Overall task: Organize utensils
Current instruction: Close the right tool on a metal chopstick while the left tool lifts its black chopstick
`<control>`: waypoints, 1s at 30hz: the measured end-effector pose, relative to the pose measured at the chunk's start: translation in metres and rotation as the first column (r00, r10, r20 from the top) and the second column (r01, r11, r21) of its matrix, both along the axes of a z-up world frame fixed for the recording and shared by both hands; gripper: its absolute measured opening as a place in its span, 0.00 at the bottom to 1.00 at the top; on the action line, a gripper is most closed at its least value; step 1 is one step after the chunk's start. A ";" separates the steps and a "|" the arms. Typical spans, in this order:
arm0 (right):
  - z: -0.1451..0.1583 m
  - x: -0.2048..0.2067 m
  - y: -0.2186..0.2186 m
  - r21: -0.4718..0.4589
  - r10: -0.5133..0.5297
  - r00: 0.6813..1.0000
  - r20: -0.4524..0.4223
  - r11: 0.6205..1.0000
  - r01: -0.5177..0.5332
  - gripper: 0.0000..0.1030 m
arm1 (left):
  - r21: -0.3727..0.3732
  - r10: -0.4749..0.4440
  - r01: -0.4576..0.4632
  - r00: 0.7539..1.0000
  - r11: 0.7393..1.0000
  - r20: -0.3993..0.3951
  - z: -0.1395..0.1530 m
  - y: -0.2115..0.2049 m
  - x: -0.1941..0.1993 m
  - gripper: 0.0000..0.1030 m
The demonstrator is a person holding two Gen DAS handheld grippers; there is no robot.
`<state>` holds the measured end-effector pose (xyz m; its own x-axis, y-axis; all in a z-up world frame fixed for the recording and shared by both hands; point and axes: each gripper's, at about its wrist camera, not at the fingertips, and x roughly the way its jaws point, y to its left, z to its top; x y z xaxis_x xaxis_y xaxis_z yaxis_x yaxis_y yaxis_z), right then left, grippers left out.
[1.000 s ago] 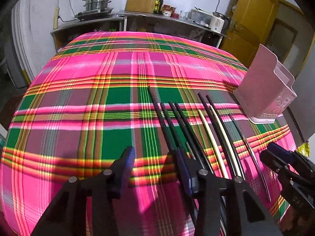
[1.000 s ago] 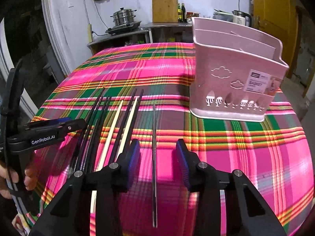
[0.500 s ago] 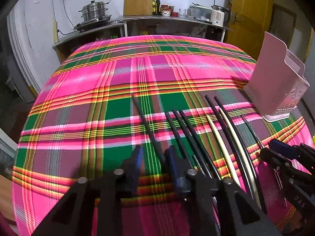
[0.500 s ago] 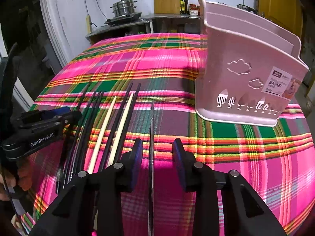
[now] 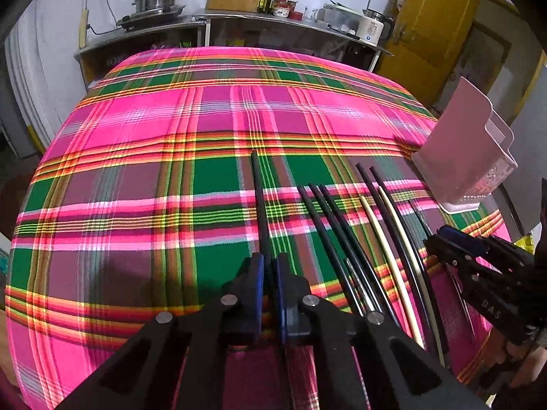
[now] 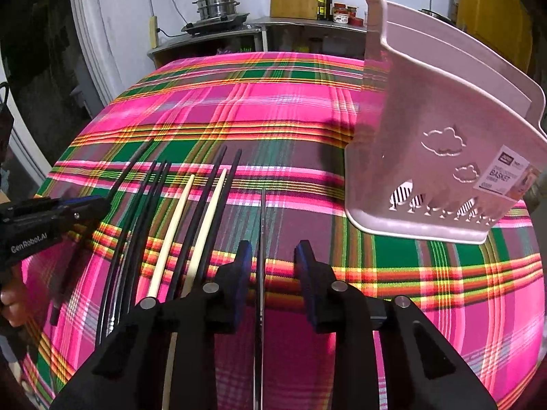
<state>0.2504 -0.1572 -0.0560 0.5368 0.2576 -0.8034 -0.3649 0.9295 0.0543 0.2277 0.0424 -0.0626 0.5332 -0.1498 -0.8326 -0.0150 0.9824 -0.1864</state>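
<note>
Pinching now: left gripper [image 5: 269, 273] has shut on leftmost black chopstick [image 5: 257, 198], open second ago. Right gripper [image 6: 273, 263] closing around thin dark chopstick [image 6: 262, 225], pads not yet touching. Both lie on plaid tablecloth [image 5: 143, 177]; pink basket [image 6: 441, 157] near, empty. Lift next.

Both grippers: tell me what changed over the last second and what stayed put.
The left gripper swung onto the leftmost black chopstick and its fingers shut on it. The right gripper slid forward, and its fingers are closing around the thin dark chopstick, not yet pressing it. The other chopsticks and the pink basket stayed in place on the plaid cloth.
</note>
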 end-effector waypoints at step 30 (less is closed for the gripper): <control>0.042 -0.016 -0.005 0.089 0.002 0.999 0.050 0.996 -0.007 0.05 | 0.037 -0.082 0.077 0.986 0.996 0.144 0.079 -0.009 -0.017 0.05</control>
<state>0.2346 -0.1624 -0.0138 0.5742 0.3293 -0.7496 -0.3734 0.9201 0.1182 0.2105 0.0332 0.0166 0.6363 -0.1717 -0.7521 0.0887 0.9847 -0.1498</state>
